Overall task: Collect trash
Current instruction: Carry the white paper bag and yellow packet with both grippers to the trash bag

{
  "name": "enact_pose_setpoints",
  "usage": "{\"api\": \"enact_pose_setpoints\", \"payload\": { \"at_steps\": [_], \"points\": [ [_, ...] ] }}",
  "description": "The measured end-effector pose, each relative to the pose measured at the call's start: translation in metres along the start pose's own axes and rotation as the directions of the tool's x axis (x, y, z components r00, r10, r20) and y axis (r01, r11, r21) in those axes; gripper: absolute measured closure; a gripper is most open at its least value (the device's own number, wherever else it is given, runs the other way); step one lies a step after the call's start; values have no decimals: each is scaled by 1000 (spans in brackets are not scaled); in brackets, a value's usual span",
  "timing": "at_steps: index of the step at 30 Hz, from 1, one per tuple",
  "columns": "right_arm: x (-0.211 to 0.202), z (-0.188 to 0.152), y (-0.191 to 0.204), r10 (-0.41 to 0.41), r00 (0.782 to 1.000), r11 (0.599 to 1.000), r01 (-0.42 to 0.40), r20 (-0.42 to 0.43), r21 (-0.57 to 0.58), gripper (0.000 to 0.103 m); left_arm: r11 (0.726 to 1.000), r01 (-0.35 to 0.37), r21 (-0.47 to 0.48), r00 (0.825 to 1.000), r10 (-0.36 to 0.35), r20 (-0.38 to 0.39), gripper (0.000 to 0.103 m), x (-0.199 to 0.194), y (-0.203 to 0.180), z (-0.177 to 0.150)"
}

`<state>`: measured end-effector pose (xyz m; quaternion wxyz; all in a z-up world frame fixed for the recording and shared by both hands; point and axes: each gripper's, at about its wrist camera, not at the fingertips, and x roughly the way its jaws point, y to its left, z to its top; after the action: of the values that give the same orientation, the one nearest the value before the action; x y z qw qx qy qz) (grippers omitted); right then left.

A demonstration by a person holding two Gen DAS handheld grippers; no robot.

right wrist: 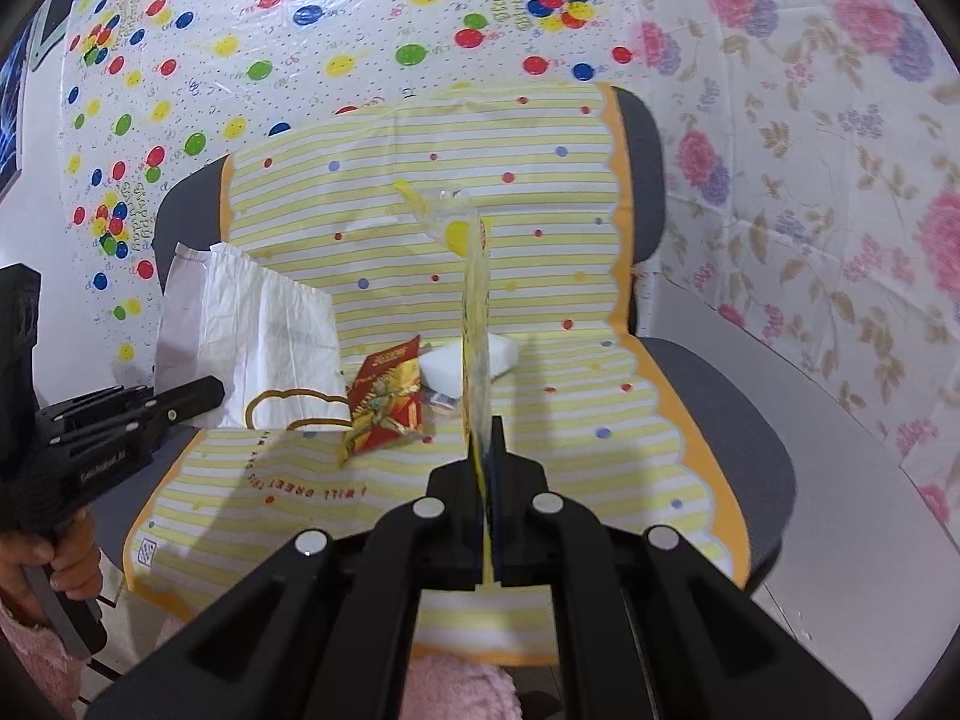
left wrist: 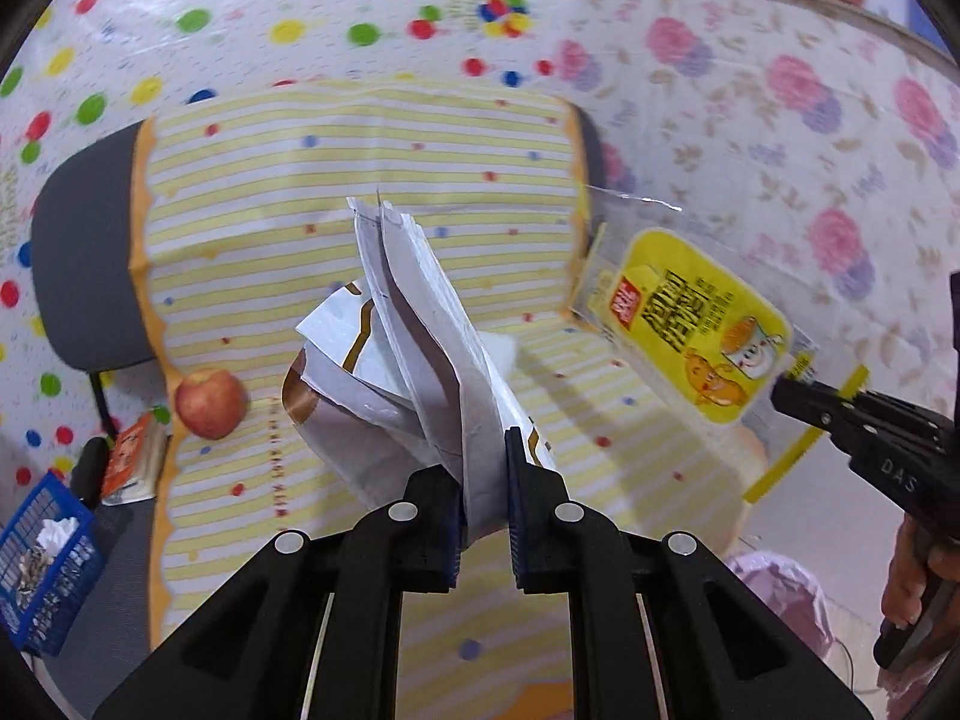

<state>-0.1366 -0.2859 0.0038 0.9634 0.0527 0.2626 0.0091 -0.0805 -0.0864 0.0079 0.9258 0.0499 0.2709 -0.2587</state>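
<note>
My left gripper (left wrist: 483, 474) is shut on a white paper bag (left wrist: 420, 324) with a brown line print and holds it up over the chair seat. The bag also shows in the right wrist view (right wrist: 240, 324), with the left gripper (right wrist: 210, 391) at its lower edge. My right gripper (right wrist: 485, 456) is shut on a yellow plastic snack wrapper (right wrist: 474, 312), seen edge-on. In the left wrist view the wrapper (left wrist: 690, 324) hangs at the right, held by the right gripper (left wrist: 780, 390). A red and gold wrapper (right wrist: 384, 408) lies on the seat.
A grey office chair (right wrist: 738, 396) carries a yellow striped cloth (right wrist: 600, 396). An apple (left wrist: 210, 402) and a white block (right wrist: 504, 354) lie on the cloth. A blue basket (left wrist: 42, 564) with scraps stands on the floor at left. A pink-lined bin (left wrist: 786, 600) stands below right.
</note>
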Motion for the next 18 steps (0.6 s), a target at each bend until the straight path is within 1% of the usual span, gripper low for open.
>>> {"api": "enact_pose_setpoints", "payload": {
  "at_steps": [5, 9, 10, 13, 16, 18],
  "points": [
    [-32, -27, -19, -73, 997, 996, 72, 3, 56, 102, 995, 80, 66, 997, -80, -13, 90, 4, -43, -16],
    [-61, -47, -31, -144, 990, 985, 143, 7, 93, 102, 980, 168, 107, 986, -164, -39, 90, 6, -76, -30],
    [-71, -53, -34, -169, 986, 980, 167, 9, 104, 102, 977, 179, 118, 984, -176, -43, 90, 6, -82, -32],
    [-93, -68, -40, -234, 972, 966, 231, 15, 116, 102, 957, 242, 161, 970, -234, -67, 90, 6, -109, -45],
    [-117, -85, -48, -306, 952, 944, 302, 13, 130, 102, 936, 293, 193, 956, -280, -92, 90, 6, -131, -57],
    [-131, -97, -53, -352, 936, 927, 348, 4, 143, 102, 916, 336, 219, 941, -318, -114, 90, 8, -150, -66]
  ]
}}
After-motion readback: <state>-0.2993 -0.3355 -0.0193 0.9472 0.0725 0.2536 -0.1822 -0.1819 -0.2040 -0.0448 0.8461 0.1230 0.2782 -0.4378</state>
